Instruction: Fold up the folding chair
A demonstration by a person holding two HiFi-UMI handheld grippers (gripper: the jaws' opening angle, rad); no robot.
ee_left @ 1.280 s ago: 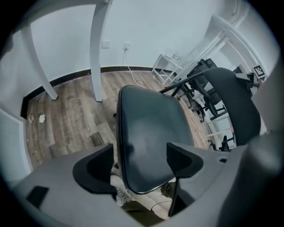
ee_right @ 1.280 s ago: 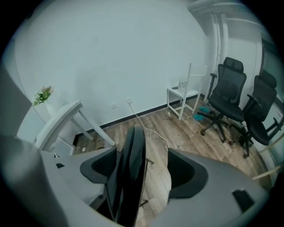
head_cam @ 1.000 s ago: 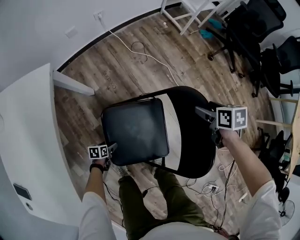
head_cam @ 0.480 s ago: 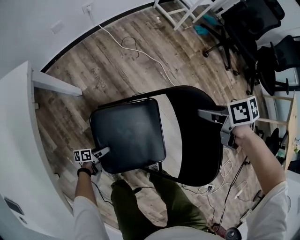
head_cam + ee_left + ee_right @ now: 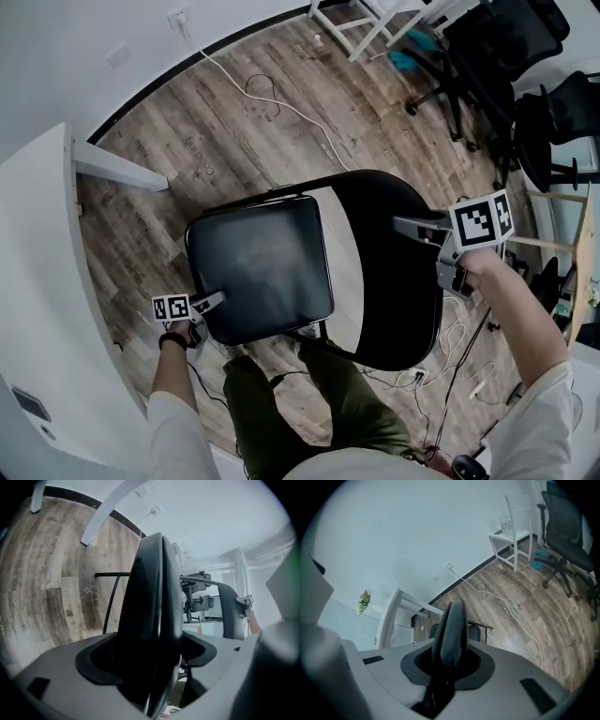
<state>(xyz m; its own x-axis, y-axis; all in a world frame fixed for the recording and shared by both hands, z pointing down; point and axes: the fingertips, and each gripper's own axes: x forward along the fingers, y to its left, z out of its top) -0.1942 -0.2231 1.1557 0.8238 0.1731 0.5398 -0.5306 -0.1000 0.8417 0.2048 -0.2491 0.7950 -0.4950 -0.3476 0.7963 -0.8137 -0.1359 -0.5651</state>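
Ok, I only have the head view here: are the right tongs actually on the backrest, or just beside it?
Observer: On it. In the right gripper view the right tongs have just been closing, and the backrest rim is pinched between the jaws.
Operator: How does the rim sit in them?
Observer: Edge-on and centred, rising straight up out of the gap.
Operator: Anything past it that I can't see?
Observer: A small green plant against the wall, up and to the left of the rim.
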